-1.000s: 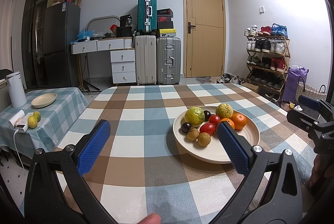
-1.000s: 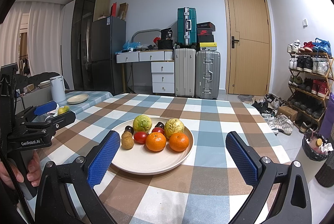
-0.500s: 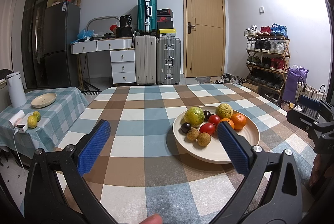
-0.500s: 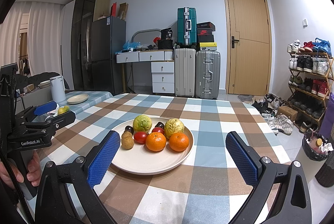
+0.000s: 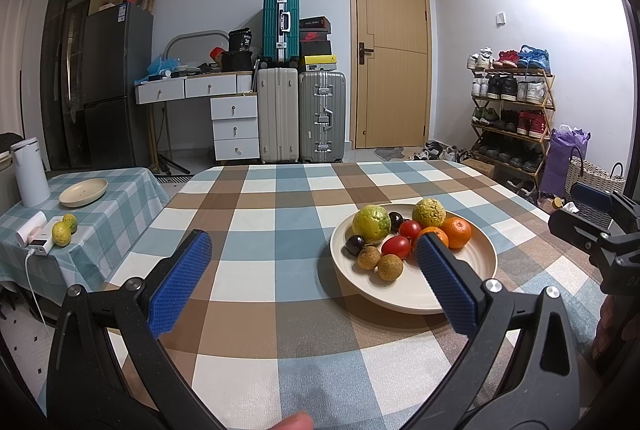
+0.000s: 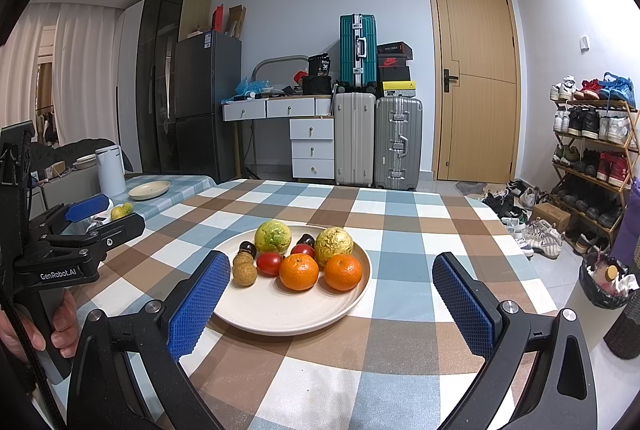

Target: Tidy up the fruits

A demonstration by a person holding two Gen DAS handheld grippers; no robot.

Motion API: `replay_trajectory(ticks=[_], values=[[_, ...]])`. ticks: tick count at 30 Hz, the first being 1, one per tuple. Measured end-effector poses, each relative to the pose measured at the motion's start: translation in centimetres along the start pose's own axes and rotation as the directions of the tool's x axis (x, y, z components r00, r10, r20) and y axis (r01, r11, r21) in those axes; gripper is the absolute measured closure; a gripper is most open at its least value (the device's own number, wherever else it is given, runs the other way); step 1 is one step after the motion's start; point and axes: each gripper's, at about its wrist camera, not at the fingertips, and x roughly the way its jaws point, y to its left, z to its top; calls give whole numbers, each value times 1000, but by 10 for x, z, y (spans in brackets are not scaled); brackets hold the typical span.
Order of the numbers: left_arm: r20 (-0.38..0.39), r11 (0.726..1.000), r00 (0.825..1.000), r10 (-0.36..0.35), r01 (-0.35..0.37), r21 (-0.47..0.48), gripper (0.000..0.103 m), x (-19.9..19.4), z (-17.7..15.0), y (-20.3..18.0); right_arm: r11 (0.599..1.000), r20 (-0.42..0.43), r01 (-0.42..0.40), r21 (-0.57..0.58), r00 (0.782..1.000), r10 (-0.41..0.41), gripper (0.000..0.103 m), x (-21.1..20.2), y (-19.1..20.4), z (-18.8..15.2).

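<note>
A cream plate (image 6: 296,314) (image 5: 472,270) on the checked table holds two green-yellow citrus (image 6: 273,237), two oranges (image 6: 299,272), two red tomatoes (image 6: 269,264), two brown longans (image 6: 244,275) and two dark plums (image 6: 248,249). My left gripper (image 5: 310,278) is open and empty, low over the table, left of the plate. My right gripper (image 6: 332,290) is open and empty, just in front of the plate. Each gripper shows at the edge of the other's view: the left (image 6: 86,213), the right (image 5: 592,205).
A side table at left carries an empty cream plate (image 5: 83,192), two green-yellow citrus (image 5: 61,233), a white kettle (image 5: 29,171) and a white charger. Suitcases, drawers, a fridge, a door and a shoe rack stand behind the table.
</note>
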Motion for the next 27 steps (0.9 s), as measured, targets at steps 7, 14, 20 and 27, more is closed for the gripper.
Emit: replay_trajectory(ticks=[7, 14, 20, 27], values=[[0, 1000, 1000, -1, 1, 0, 1, -1, 1, -1, 1000, 0, 0, 0, 1000, 0, 0, 0, 0, 0], [0, 1000, 1000, -3, 3, 1, 1, -1, 1, -1, 1000, -1, -1, 0, 1000, 1, 0, 0, -1, 0], [1, 1000, 1000, -3, 3, 1, 1, -1, 0, -1, 1000, 0, 0, 0, 1000, 0, 0, -1, -1, 0], [1, 1000, 1000, -3, 3, 1, 1, -2, 1, -1, 1000, 0, 0, 0, 1000, 0, 0, 0, 0, 0]])
